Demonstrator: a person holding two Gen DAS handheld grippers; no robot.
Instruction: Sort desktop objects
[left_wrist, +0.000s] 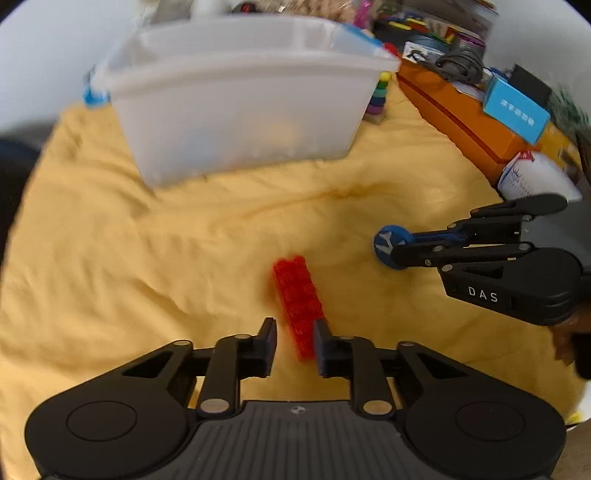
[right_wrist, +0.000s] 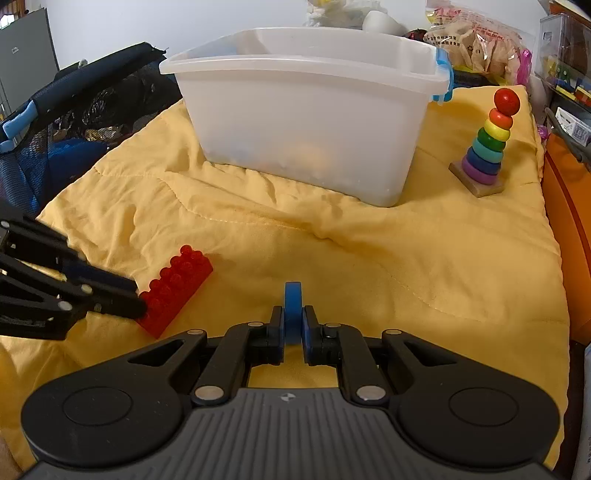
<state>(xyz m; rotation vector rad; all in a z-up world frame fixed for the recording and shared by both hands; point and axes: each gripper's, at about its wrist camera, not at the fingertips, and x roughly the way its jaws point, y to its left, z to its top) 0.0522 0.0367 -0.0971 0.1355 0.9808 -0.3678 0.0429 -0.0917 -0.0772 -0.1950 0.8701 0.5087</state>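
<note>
A red studded building brick (left_wrist: 297, 291) lies lengthwise on the yellow quilt (left_wrist: 147, 258), and my left gripper (left_wrist: 294, 332) is shut on its near end. The right wrist view shows those fingertips (right_wrist: 125, 302) clamped on the end of the brick (right_wrist: 181, 280), whose far end still rests on the quilt. My right gripper (right_wrist: 293, 325) is shut on a blue disc (right_wrist: 293, 295) held on edge just above the quilt. From the left wrist view the disc (left_wrist: 384, 240) shows its flat face at the tips of the right gripper (left_wrist: 393, 247).
A translucent white storage bin (right_wrist: 295, 110) with blue latches stands on the quilt at the back. A rainbow ring stacker (right_wrist: 487, 147) stands to its right. An orange box (left_wrist: 461, 118) with clutter on it runs along the right edge. A dark mesh bag (right_wrist: 74, 110) lies at the left.
</note>
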